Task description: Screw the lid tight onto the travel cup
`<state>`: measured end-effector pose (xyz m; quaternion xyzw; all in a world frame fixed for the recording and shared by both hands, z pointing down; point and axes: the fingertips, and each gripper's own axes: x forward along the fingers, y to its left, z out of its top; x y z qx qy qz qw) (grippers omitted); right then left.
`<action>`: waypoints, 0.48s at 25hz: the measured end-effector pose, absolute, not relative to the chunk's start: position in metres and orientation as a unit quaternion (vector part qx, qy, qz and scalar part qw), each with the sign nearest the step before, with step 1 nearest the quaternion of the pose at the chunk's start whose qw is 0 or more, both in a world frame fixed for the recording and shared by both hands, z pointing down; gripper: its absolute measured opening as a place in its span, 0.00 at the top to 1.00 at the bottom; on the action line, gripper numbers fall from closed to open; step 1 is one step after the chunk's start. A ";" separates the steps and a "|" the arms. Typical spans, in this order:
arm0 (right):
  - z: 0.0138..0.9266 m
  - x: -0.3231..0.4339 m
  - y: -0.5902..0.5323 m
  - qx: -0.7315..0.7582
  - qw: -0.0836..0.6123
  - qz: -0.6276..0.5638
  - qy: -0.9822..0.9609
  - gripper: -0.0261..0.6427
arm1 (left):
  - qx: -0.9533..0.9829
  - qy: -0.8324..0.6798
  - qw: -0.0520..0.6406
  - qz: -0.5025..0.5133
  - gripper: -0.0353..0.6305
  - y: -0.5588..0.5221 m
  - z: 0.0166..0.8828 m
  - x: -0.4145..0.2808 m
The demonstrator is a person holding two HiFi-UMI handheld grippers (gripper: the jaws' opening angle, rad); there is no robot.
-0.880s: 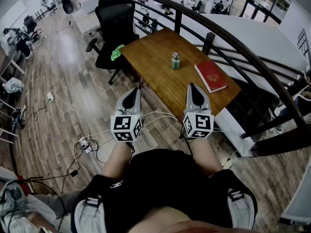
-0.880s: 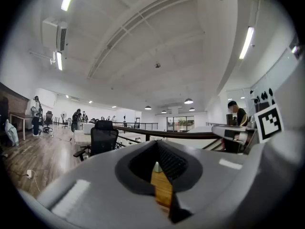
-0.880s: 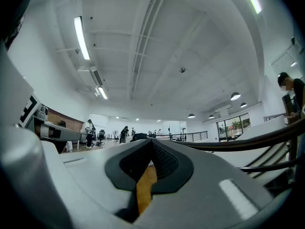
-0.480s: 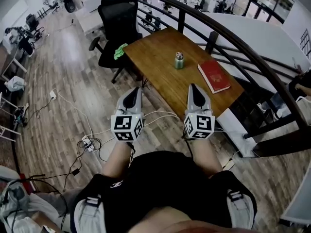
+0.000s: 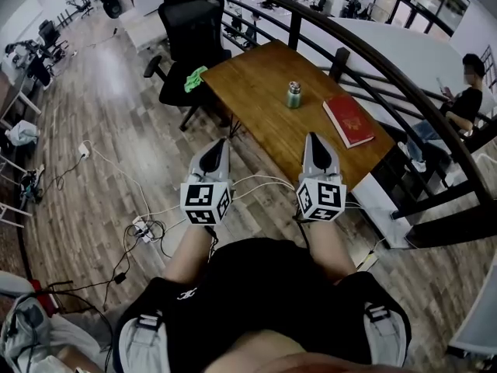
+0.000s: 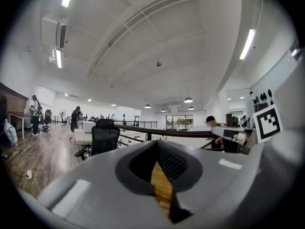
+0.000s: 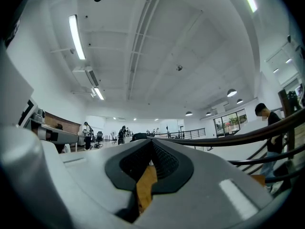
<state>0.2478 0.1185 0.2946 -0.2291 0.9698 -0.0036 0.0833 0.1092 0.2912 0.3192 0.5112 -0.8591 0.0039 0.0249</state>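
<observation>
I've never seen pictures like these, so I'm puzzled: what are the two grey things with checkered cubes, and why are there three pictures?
A person holds two hand tools called grippers: the left gripper and the right gripper. The patterned cubes are part of them. The head view comes from a camera on the person's head, looking down. The other two pictures come from small cameras riding on each gripper, looking along its fingers. Both pairs of fingers are shut together and hold nothing. Ahead stands a wooden table. On it are a green travel cup with a silvery top and, beside it but apart, a red book. The grippers are not at the cup yet.
</observation>
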 end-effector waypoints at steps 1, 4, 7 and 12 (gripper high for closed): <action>0.294 0.243 0.122 -0.231 0.083 -0.004 0.969 0.97 | 0.512 -0.859 0.026 0.002 0.87 0.295 0.320 0.104; 0.292 0.230 0.136 -0.239 0.083 0.001 0.968 0.97 | 0.516 -0.856 0.030 -0.005 0.87 0.311 0.323 0.087; 0.291 0.222 0.150 -0.249 0.083 0.005 0.965 0.96 | 0.525 -0.850 0.032 -0.011 0.87 0.324 0.326 0.075; 0.291 0.210 0.165 -0.260 0.076 0.013 0.962 0.97 | 0.535 -0.844 0.042 -0.020 0.87 0.334 0.333 0.052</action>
